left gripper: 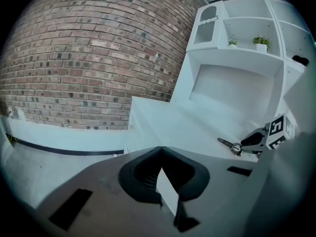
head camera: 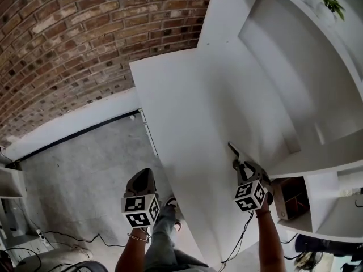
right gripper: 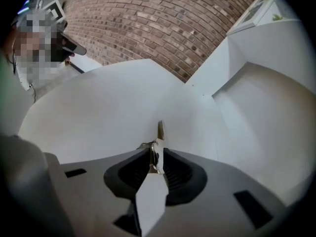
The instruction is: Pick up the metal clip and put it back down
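The metal clip (right gripper: 159,135) is a thin steel piece pinched between the jaws of my right gripper (right gripper: 157,154), its tip sticking out ahead over the white table top (right gripper: 98,107). In the head view the right gripper (head camera: 243,171) is near the table's near right part with the clip (head camera: 233,149) pointing away from me. The left gripper view shows the clip (left gripper: 228,144) in the right gripper from the side. My left gripper (head camera: 143,181) hangs off the table's left edge over the floor, shut, with nothing in it.
A white hutch with shelves (head camera: 295,55) stands on the table's far right, with small potted plants (left gripper: 260,42) on a shelf. A brick wall (head camera: 74,38) runs behind. Grey floor (head camera: 85,174) with cables (head camera: 62,239) lies left of the table.
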A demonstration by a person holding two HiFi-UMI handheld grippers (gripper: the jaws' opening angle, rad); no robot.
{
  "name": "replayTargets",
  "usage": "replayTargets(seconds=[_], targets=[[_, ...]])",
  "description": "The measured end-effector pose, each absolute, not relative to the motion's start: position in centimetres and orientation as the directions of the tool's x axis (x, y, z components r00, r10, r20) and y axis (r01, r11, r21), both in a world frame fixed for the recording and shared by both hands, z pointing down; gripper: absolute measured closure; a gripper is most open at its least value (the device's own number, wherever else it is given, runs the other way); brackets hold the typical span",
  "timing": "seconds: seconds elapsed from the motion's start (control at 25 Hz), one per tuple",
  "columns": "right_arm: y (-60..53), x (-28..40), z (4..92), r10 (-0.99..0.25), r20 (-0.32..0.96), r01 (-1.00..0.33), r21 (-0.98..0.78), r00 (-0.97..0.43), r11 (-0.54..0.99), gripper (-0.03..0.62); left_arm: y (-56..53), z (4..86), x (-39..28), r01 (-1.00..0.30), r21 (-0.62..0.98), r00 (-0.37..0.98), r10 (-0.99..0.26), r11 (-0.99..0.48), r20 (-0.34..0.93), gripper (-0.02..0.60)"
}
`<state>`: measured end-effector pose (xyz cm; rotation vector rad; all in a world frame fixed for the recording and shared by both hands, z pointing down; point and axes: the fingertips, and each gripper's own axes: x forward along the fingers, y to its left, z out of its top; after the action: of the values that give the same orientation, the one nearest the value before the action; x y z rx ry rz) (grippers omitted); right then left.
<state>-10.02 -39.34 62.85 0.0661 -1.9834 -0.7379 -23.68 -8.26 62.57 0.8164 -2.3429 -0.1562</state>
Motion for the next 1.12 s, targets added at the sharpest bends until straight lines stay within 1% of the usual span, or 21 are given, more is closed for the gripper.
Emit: replayTargets(seconds=[0.16,0.32,0.84,1.12], targets=[[-39.6,-10.0,63.4,-0.355,0.79,0.274,0.534,-0.5,0.8,0.517,-8.0,62.9,-23.7,-0.509,0.306,-0.6,-0.586,0.805,0.544,0.571],[-39.8,-10.1,63.4,-0.371,0.784,0.282,0.551,-0.498,0.786,0.539,-8.0,63.0,-23.7,-0.505,0.311,-0.597,-0.586,0.805,0.548,0.571],[-40.1,-10.3,63.3,-0.369,0.791,0.31,0.552,-0.488,0.774,0.545,-9.0,62.3,-23.8,-0.513,0.317,-0.593,-0.597,0.798,0.54,0.571],[-40.7,-10.6,62.7,-0.394,0.77,0.298,0.582,-0.502,0.757,0.565,-9.3,61.9,-23.9,-0.519,0.31,-0.594,-0.597,0.797,0.54,0.571]])
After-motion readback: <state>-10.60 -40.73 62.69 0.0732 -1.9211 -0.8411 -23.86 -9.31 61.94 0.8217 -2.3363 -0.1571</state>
